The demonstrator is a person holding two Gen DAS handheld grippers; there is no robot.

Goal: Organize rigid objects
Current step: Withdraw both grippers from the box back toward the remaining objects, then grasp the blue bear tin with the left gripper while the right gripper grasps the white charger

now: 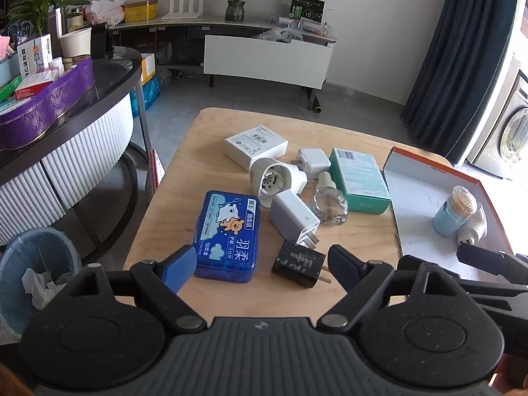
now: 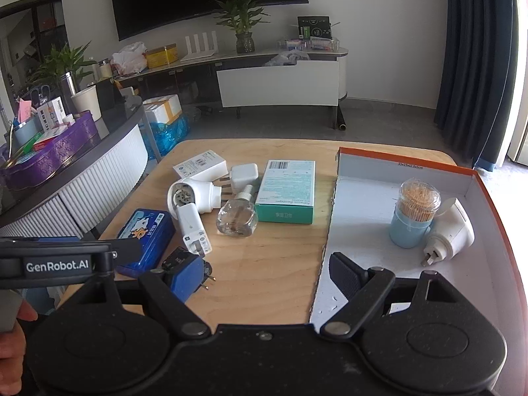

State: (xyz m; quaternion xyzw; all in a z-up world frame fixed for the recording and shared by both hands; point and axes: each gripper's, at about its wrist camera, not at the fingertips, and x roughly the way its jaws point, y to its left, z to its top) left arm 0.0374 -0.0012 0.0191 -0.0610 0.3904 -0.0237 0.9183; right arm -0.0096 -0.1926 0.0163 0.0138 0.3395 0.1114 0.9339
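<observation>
On the wooden table [image 1: 356, 241] lie a blue tissue tin [image 1: 227, 234], a black plug adapter [image 1: 298, 264], a white charger [image 1: 293, 217], a round white plug-in [image 1: 275, 178], a glass bottle [image 1: 330, 204], a teal box [image 1: 359, 180] and a white box [image 1: 255, 147]. My left gripper [image 1: 262, 269] hovers open just in front of the tin and black adapter, nothing between its fingers. My right gripper [image 2: 267, 275] stands open over the table's front edge beside the orange-rimmed box lid [image 2: 363, 194], which holds a toothpick jar [image 2: 414, 213] and a white plug [image 2: 450, 231].
A dark round counter [image 1: 109, 76] with a purple tin [image 1: 49, 102] stands left of the table. A bin [image 1: 36, 264] sits on the floor at the near left. A white TV stand [image 1: 267, 62] is across the room. A hand [image 2: 13, 346] shows at the right view's lower left.
</observation>
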